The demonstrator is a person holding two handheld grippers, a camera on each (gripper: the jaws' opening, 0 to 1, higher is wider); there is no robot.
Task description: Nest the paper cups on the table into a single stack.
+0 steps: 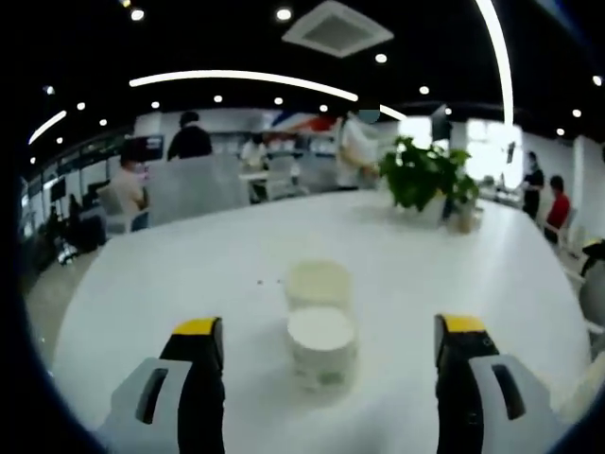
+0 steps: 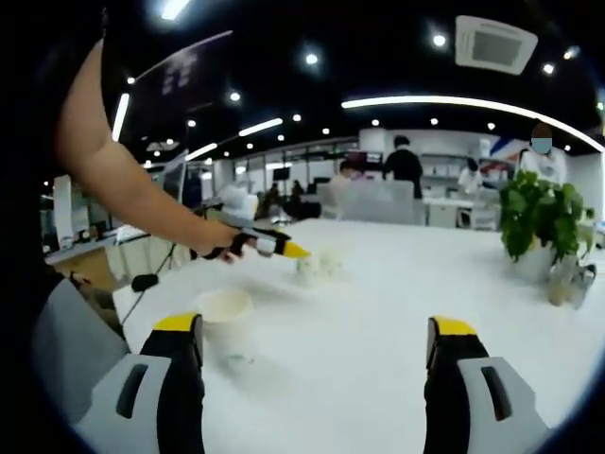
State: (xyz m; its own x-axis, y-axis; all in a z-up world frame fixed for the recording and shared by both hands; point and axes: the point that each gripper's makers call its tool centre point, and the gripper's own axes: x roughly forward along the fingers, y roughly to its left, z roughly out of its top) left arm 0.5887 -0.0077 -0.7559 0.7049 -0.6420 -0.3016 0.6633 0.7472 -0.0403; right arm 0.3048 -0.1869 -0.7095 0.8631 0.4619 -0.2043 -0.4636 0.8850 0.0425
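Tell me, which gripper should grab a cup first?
Probably the left gripper. Its open jaws frame the near cup, with a second cup just behind. The right gripper is open too, but its nearest cup sits off beside its left jaw.

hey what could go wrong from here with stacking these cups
The left claw is open over two close-set paper cups; closing may knock the far cup or crush thin walls. A third cup sits near the table edge by the right claw, so a nudge might push it off.
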